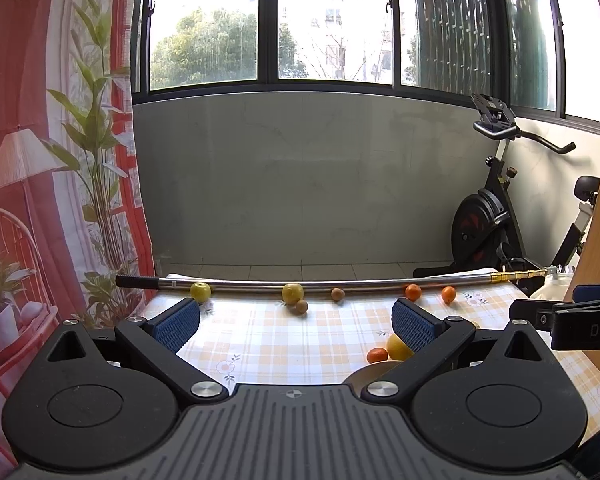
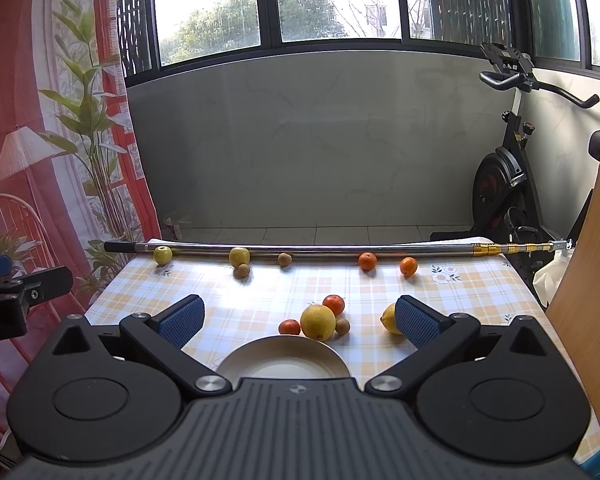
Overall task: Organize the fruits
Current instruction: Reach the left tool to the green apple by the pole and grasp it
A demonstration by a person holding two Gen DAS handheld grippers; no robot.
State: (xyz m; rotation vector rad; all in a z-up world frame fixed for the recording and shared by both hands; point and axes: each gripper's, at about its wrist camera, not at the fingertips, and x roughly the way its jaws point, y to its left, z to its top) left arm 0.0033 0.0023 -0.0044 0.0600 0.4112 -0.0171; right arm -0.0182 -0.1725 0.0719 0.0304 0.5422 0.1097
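Observation:
Fruits lie on a checked tablecloth [image 2: 260,292]. Along the far edge, against a metal pole [image 2: 320,247], sit a yellow-green apple [image 2: 163,255], a second yellow apple [image 2: 239,257], small brown fruits [image 2: 285,259] and two oranges [image 2: 367,261]. Near the white plate [image 2: 283,362] lie a big lemon [image 2: 318,322], two tangerines [image 2: 334,305], a brown fruit and a second lemon [image 2: 390,318]. My right gripper [image 2: 300,320] is open and empty above the plate. My left gripper [image 1: 296,322] is open and empty, left of the plate [image 1: 374,370].
An exercise bike [image 2: 504,184] stands at the right beyond the table. A wooden panel [image 2: 596,240] borders the right side. A printed curtain [image 2: 40,140] hangs at the left. The pole lies along the table's far edge.

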